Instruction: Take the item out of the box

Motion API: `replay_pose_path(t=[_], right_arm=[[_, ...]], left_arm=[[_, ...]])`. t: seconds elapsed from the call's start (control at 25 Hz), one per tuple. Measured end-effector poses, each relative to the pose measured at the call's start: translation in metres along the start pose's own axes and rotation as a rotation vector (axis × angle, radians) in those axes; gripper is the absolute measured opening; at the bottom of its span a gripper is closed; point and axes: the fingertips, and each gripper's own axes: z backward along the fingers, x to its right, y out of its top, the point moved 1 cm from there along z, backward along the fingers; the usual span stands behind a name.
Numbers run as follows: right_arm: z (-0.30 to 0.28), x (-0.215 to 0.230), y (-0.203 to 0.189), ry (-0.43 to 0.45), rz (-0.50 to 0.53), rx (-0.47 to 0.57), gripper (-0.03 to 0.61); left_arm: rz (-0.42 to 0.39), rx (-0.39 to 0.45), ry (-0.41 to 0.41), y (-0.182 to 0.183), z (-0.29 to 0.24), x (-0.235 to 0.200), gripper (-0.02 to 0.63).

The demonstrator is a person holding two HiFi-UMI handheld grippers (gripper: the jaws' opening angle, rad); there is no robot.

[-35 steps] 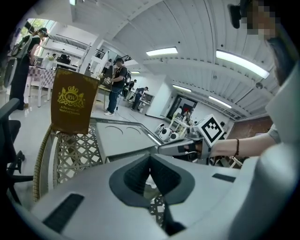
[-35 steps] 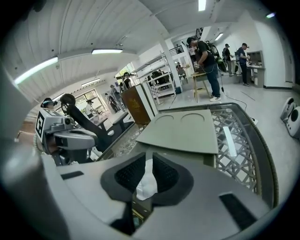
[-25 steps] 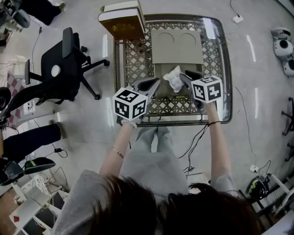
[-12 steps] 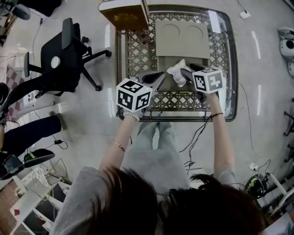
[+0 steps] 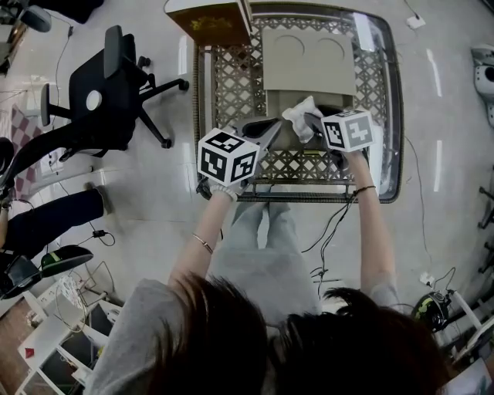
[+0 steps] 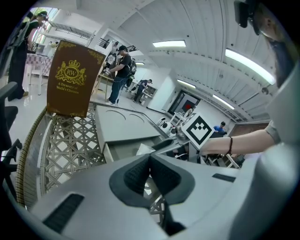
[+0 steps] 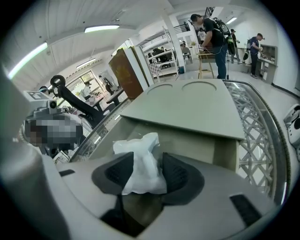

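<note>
Head view first: a person stands at a glass-topped counter [image 5: 390, 116] with a lattice under it, and a flat grey box [image 5: 309, 62] lies on it with its front tray pulled out toward them. The crumpled white item [image 5: 301, 116] is right at that open front, over the tray, with the right hand-held gripper [image 5: 312, 122] around it. The left hand-held gripper [image 5: 272, 128] points in from the other side, just beside the tray. A brown book [image 5: 210, 19] stands at the counter's far left corner, and a black office chair [image 5: 96, 100] is parked on the floor well off to the left. Left gripper view: the left one's pads are pressed together at the tips [image 6: 150, 159] with nothing between them, and past them you get the grey box [image 6: 122, 126] and the brown book [image 6: 72, 79] standing upright. Right gripper view: the jaws have just swung wide and then eased back in a touch, and they stand far apart with the white item [image 7: 140, 161] sitting between the pads. It brushes both but looks puffy and loose, not pinched. Behind it are the box lid [image 7: 187, 108] and the tray's dark opening. Can't tell if the item rests on the tray floor.
</note>
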Motion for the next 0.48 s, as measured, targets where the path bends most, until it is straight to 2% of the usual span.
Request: replay_pose_path(t=[0.24, 0.48], right_arm=[[-0.0014, -0.0012, -0.0010, 0.004, 0.020, -0.017, 0.164], [0.0010, -0.0028, -0.0023, 0.017, -0.005, -0.013, 0.106]], left_arm=[[0.008, 0.003, -0.001, -0.0010, -0.0001, 0.0025, 0.018], [0.009, 0.006, -0.002, -0.0011, 0.0005, 0.0074, 0.017]])
